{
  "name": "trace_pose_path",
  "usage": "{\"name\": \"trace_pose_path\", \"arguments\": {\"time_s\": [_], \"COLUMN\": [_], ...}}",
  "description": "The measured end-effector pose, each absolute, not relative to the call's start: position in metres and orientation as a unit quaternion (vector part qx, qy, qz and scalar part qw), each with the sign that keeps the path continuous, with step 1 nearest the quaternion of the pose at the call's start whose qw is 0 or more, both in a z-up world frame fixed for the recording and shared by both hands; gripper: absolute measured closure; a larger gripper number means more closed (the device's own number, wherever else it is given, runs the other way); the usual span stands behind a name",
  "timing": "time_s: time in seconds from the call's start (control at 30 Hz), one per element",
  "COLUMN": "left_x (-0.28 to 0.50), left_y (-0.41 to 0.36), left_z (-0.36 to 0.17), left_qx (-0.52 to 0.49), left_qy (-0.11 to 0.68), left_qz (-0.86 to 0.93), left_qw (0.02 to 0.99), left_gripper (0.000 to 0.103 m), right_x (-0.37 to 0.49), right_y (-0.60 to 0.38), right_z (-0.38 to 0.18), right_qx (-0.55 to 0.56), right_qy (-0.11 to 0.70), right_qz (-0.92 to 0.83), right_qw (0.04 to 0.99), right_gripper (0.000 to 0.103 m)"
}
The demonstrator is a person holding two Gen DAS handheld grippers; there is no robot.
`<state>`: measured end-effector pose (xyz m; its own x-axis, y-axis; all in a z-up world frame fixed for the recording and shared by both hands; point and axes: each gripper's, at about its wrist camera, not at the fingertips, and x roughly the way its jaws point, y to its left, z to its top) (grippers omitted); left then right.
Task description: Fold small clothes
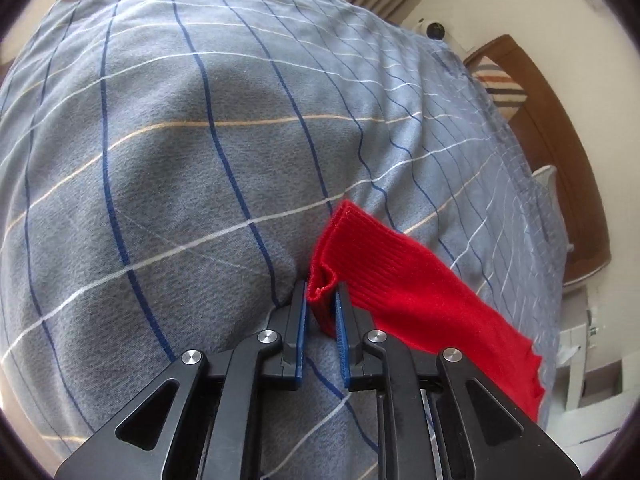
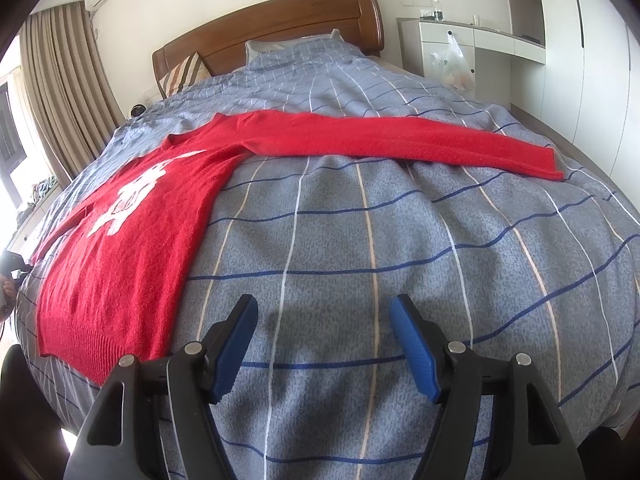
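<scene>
A small red knit sweater point(image 2: 132, 236) with a white figure on its chest lies flat on the bed, at the left in the right wrist view. One sleeve point(image 2: 400, 140) stretches straight out to the right. My right gripper point(image 2: 324, 308) is open and empty, hovering over bare bedspread to the right of the sweater's hem. In the left wrist view my left gripper point(image 1: 322, 300) is shut on the ribbed cuff of the other sleeve point(image 1: 400, 280), which trails off to the right.
The bed is covered by a grey-blue checked bedspread point(image 2: 400, 260). A wooden headboard point(image 2: 280, 16) and pillows stand at the far end. Curtains point(image 2: 60, 92) hang at the left; white cabinets point(image 2: 560, 40) with a hanging plastic bag point(image 2: 456, 64) stand at the right.
</scene>
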<state>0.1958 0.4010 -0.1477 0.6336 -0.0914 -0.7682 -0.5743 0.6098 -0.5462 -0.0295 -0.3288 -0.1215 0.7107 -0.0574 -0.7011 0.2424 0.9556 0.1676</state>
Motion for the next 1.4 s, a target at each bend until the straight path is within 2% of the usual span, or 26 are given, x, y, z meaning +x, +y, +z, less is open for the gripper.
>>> {"name": "trace_pose_path", "arguments": {"time_s": [0.07, 0.13, 0.2, 0.23, 0.37, 0.5, 0.7, 0.97, 1.03, 1.13, 1.4], "left_x": [0.189, 0.179, 0.167, 0.160, 0.144, 0.129, 0.127, 0.131, 0.129, 0.128, 0.127], "left_y": [0.398, 0.390, 0.378, 0.369, 0.318, 0.247, 0.169, 0.151, 0.145, 0.135, 0.132], "left_z": [-0.140, -0.127, -0.110, -0.102, -0.078, -0.068, -0.096, -0.130, -0.132, -0.136, -0.141], "left_qx": [-0.417, -0.408, -0.387, -0.377, -0.328, -0.252, -0.164, -0.118, -0.102, -0.067, -0.052], "left_qy": [0.401, 0.399, 0.390, 0.383, 0.390, 0.407, 0.447, 0.443, 0.439, 0.433, 0.430], "left_qz": [0.148, 0.146, 0.152, 0.147, 0.081, -0.005, -0.074, -0.055, -0.056, -0.047, -0.030], "left_qw": [0.802, 0.808, 0.821, 0.830, 0.857, 0.878, 0.876, 0.887, 0.891, 0.898, 0.901], "left_gripper": [0.072, 0.043, 0.024, 0.018, 0.018, 0.012, 0.011, 0.010, 0.004, 0.002, 0.000], "right_x": [-0.030, -0.031, -0.033, -0.034, -0.036, -0.037, -0.036, -0.034, -0.032, -0.029, -0.022], "right_y": [-0.331, -0.334, -0.337, -0.338, -0.341, -0.340, -0.336, -0.332, -0.332, -0.330, -0.324], "right_z": [-0.121, -0.119, -0.118, -0.117, -0.114, -0.112, -0.111, -0.113, -0.115, -0.119, -0.129], "right_qx": [0.128, 0.133, 0.137, 0.139, 0.142, 0.139, 0.129, 0.119, 0.118, 0.113, 0.098], "right_qy": [0.369, 0.367, 0.363, 0.360, 0.350, 0.346, 0.348, 0.353, 0.356, 0.363, 0.380], "right_qz": [-0.084, -0.087, -0.091, -0.094, -0.100, -0.100, -0.095, -0.091, -0.090, -0.087, -0.084], "right_qw": [0.917, 0.917, 0.917, 0.918, 0.921, 0.922, 0.924, 0.924, 0.923, 0.921, 0.916], "right_gripper": [0.034, 0.034, 0.033, 0.033, 0.030, 0.029, 0.029, 0.029, 0.029, 0.029, 0.019]}}
